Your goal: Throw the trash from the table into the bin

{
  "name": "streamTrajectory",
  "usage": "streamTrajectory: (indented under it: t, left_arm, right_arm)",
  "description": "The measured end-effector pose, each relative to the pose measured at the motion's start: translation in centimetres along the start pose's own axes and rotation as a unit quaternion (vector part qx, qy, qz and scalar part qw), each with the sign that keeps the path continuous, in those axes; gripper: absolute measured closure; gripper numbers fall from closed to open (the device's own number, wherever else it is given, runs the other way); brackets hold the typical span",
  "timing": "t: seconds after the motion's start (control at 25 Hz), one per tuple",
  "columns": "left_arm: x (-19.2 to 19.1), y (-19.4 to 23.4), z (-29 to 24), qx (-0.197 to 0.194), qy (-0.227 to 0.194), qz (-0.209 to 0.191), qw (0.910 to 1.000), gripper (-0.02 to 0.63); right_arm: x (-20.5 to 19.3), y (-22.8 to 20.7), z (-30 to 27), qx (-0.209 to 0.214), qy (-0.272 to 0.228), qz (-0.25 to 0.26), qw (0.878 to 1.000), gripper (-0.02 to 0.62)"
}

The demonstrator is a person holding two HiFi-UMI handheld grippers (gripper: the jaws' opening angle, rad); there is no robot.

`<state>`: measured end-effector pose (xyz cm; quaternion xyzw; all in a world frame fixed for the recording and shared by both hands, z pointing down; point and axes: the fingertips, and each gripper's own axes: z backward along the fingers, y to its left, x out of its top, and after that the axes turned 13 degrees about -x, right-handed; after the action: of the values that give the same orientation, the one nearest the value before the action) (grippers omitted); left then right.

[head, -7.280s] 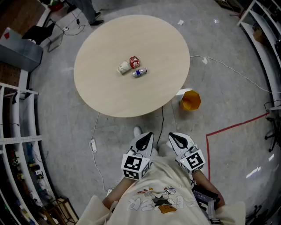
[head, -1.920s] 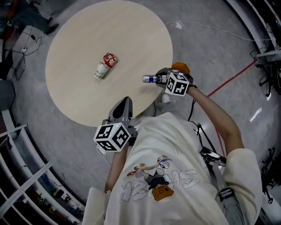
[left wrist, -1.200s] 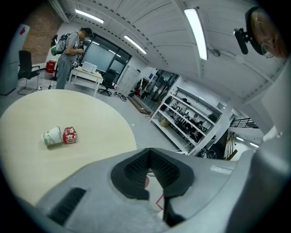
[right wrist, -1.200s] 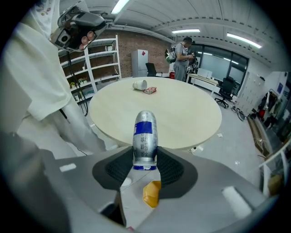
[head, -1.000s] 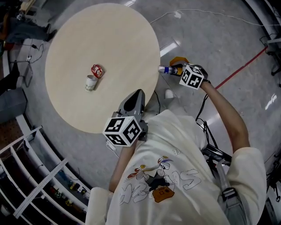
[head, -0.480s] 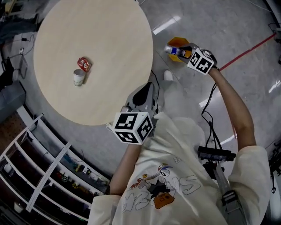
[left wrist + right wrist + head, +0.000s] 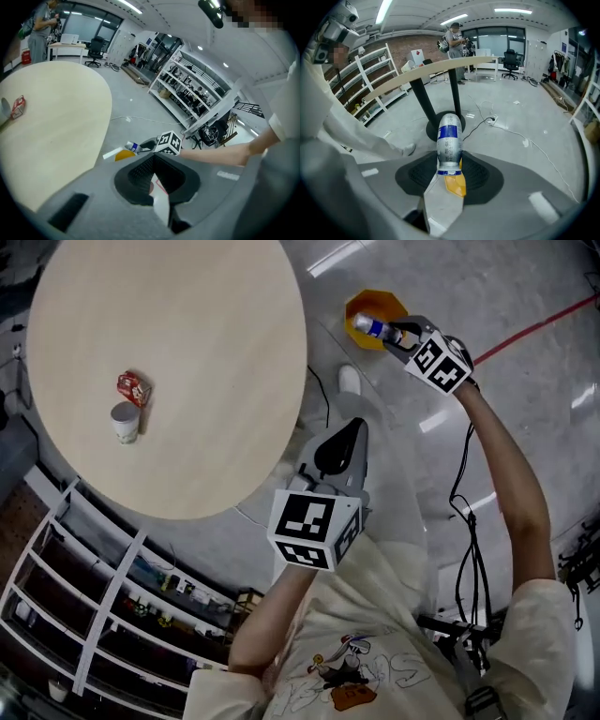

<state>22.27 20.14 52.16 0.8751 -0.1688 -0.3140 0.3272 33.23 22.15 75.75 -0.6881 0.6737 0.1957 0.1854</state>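
Observation:
My right gripper [image 7: 398, 334] is shut on a silver bottle [image 7: 371, 326] with a blue label. It holds the bottle over the orange bin [image 7: 361, 304] on the floor beside the table. In the right gripper view the bottle [image 7: 449, 139] stands out between the pads, with the bin [image 7: 456, 185] showing just beneath it. My left gripper [image 7: 337, 448] hangs shut and holds nothing, off the near edge of the round table [image 7: 216, 352]. A red carton [image 7: 132, 387] and a white cup [image 7: 125, 421] lie on the table. The left gripper view also catches the bottle [image 7: 131, 146] and the bin [image 7: 123, 155].
White shelving [image 7: 94, 606] runs along the lower left. A black cable [image 7: 467, 474] lies on the floor, with a red tape line [image 7: 548, 322] beyond it. The person's shoe [image 7: 349, 379] is between table and bin. The table's dark pedestal [image 7: 436, 112] stands ahead of the right gripper.
The right gripper has carried the bottle from beside the table's edge to above the orange bin and lower. The left gripper has sunk and drifted away from the table, still shut.

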Motion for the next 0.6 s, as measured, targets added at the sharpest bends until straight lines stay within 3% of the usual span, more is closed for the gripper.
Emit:
streamTrajectory:
  t: [0.28,0.6]
  left_arm:
    - [-2.5,3.3,-6.2,-0.013,0.042,-0.005,0.999,0.603]
    - [-6.0,7.8,-12.4,-0.004,0.06,-0.005,0.9982,0.602]
  right_arm:
    - [-4.9,-0.6,-5.2,-0.002,0.026,-0.027,0.999,0.425]
    - [-9.6,-1.2,-10.3,-0.001,0.055,-0.023,0.998,0.425]
